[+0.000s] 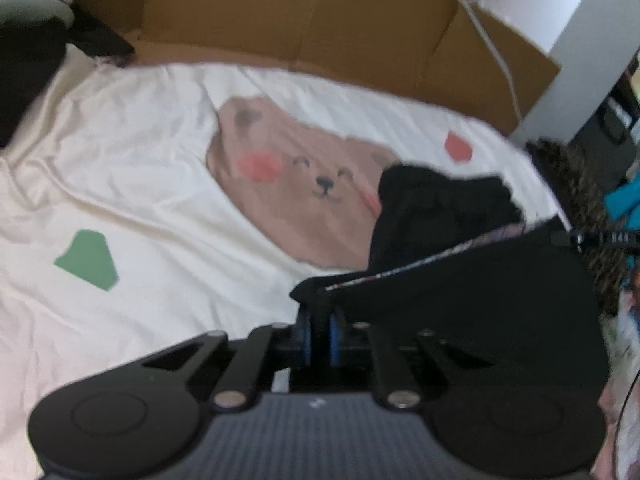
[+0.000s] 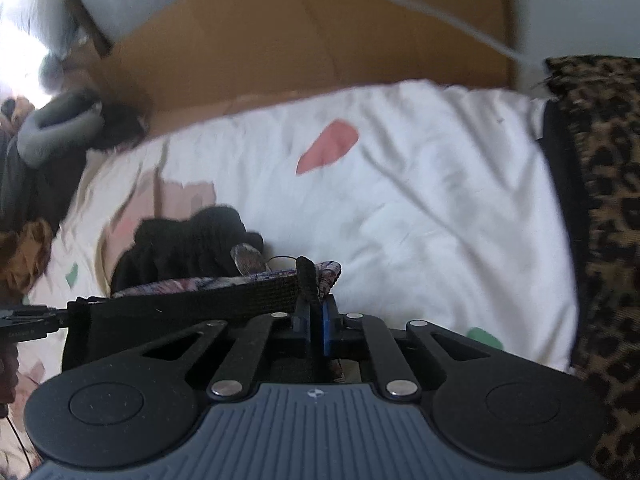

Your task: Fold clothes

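A black garment with a patterned inner lining hangs stretched between my two grippers above the bed. My left gripper is shut on one corner of its edge. My right gripper is shut on the other corner, where the black waistband and patterned lining show. The rest of the garment bunches on the white sheet. The left gripper also shows at the left edge of the right wrist view.
The sheet has a bear print and green and red patches. Brown cardboard stands behind the bed. A leopard-print fabric lies at the right. Dark and grey clothes pile at the far left.
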A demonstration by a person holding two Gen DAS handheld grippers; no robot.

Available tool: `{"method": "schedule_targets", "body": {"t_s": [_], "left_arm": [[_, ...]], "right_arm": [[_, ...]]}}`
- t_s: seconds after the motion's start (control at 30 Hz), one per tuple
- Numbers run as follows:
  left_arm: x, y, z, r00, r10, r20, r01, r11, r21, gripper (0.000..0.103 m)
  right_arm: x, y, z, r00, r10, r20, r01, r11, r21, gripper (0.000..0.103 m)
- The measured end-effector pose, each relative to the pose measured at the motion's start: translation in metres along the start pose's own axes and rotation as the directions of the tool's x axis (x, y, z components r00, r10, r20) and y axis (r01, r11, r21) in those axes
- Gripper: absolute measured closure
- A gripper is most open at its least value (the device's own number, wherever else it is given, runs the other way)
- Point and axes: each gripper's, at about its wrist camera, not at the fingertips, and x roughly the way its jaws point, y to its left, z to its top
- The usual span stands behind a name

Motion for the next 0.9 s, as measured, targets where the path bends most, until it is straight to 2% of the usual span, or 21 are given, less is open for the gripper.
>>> {"method": "schedule_targets", "body": {"t_s": [0.17, 0.43, 0.63, 0.9], "left_arm": [[-0.017, -0.009, 0.01, 0.999, -0.019, 0.048, 0.019, 1.0, -0.007, 0.095], [-0.019, -0.021, 0.034, 0.995, -0.023, 0.094, 0.022, 1.0, 0.01, 0.095], [-0.007, -0.023, 0.055, 0.996, 0.004, 0.084, -0.005, 1.0, 0.01, 0.095], [0.022, -0.021, 0.074, 0.999, -0.005, 0.049, 0.003, 1.0, 0.028, 0.095]], "right_arm": [[-0.021, 0.001, -0.002, 0.999, -0.007, 0.045, 0.005, 0.999, 0.033, 0.1], [-0.039, -0.002, 0.0, 0.995, -0.024, 0.092, 0.017, 0.997, 0.076, 0.101], [-0.036, -0.004, 0.014, 0.995, -0.03, 0.099, 0.021, 0.996, 0.092, 0.101], [-0.023, -0.013, 0.023, 0.994, -0.076, 0.075, 0.068, 0.992, 0.102, 0.101]]}}
